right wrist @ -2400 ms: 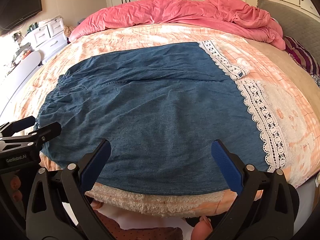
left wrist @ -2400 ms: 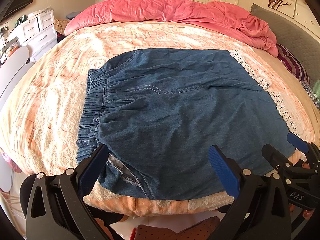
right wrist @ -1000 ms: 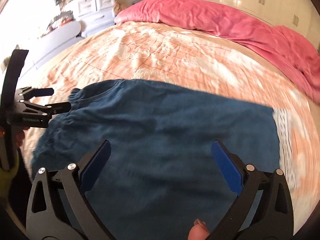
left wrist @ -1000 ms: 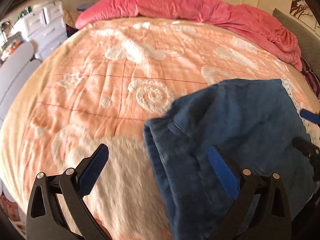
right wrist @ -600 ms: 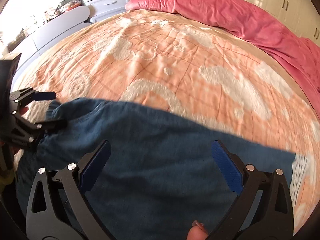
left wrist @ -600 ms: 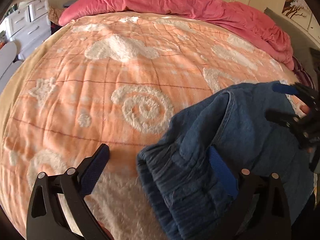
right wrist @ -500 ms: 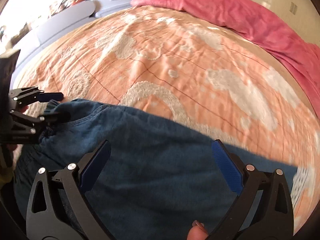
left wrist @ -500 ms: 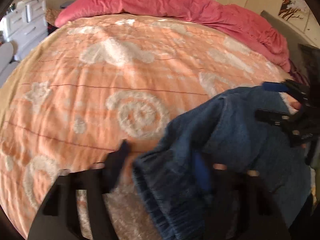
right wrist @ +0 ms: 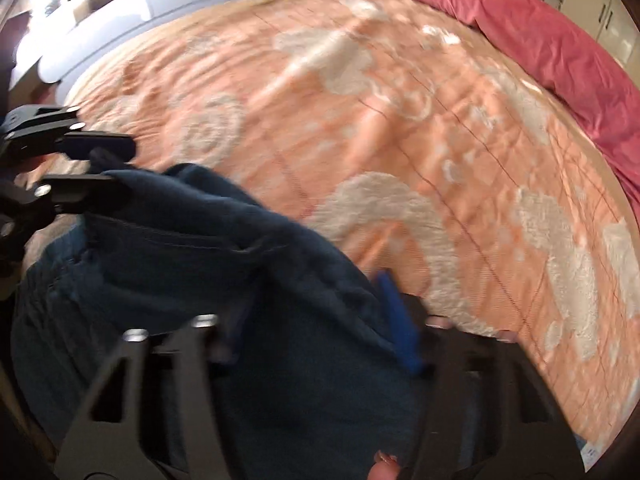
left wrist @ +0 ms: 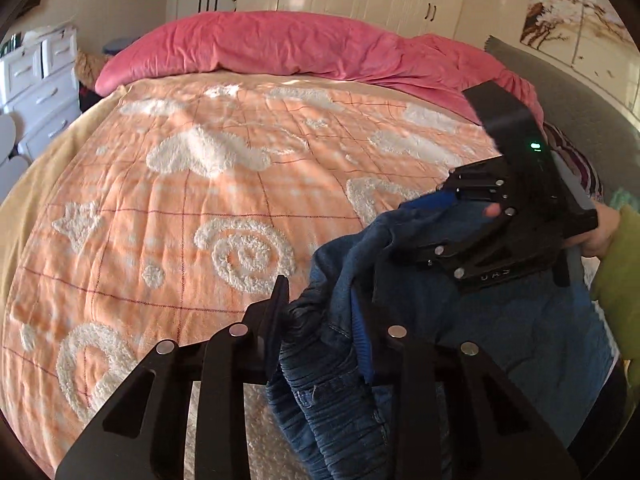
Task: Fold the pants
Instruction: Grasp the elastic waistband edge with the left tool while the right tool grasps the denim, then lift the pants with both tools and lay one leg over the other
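Note:
The blue denim pants (left wrist: 460, 320) hang bunched between both grippers above the orange bedspread (left wrist: 200, 184). My left gripper (left wrist: 320, 320) is shut on the gathered elastic waistband, which droops below its fingers. My right gripper (right wrist: 316, 316) is shut on a fold of the denim (right wrist: 240, 264); the cloth hides most of its left finger. The right gripper also shows in the left wrist view (left wrist: 416, 220), close by at right, with denim in its fingers. The left gripper shows in the right wrist view (right wrist: 116, 168) at far left, pinching the cloth edge.
The bedspread (right wrist: 400, 120) has white fluffy patterns. A pink duvet (left wrist: 300, 52) is heaped along the far edge. White drawers (left wrist: 36, 80) stand at the left, wardrobes behind, a grey headboard (left wrist: 580, 100) at right. A green sleeve (left wrist: 616, 280) shows at the right.
Both grippers have closed on the denim. They have come closer together and lifted the pants, which now hang bunched instead of lying spread flat.

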Demonstrator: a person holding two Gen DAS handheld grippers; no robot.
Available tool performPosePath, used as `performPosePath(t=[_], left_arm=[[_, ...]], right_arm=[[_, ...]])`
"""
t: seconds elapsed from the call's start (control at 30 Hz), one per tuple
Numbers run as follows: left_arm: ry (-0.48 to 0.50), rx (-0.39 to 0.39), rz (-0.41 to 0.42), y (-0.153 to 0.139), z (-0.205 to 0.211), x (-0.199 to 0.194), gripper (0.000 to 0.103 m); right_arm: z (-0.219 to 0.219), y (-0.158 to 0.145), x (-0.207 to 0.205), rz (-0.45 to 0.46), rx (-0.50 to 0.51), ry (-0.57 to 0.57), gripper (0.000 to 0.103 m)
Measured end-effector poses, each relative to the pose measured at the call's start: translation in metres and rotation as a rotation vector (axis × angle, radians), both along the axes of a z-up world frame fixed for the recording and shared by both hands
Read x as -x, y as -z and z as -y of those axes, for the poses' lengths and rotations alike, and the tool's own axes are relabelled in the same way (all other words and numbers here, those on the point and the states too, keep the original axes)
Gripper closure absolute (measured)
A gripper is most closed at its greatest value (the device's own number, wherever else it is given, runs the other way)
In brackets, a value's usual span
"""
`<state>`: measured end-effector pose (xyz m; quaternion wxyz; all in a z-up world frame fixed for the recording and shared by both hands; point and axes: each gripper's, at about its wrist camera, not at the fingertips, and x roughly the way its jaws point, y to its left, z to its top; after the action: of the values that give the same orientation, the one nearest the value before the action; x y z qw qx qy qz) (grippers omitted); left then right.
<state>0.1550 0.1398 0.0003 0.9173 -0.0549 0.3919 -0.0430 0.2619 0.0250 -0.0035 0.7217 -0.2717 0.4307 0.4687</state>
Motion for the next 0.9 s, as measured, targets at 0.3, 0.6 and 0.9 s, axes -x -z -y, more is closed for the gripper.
performPosePath(t=[0.3, 0.6, 0.9], left_arm=[[0.013, 0.004, 0.064, -0.010, 0.004, 0.019, 0.074], [0.072, -0.054, 0.190, -0.036, 0.041, 0.073, 0.073], [0.084, -0.032, 0.172, -0.036, 0.048, 0.137, 0.071]], right_arm=[[0.060, -0.041, 0.060, 0.027, -0.206, 0.115, 0.099], [0.112, -0.068, 0.141, 0.022, -0.348, 0.189, 0.099], [0.125, -0.055, 0.217, -0.013, -0.398, 0.222, 0.099]])
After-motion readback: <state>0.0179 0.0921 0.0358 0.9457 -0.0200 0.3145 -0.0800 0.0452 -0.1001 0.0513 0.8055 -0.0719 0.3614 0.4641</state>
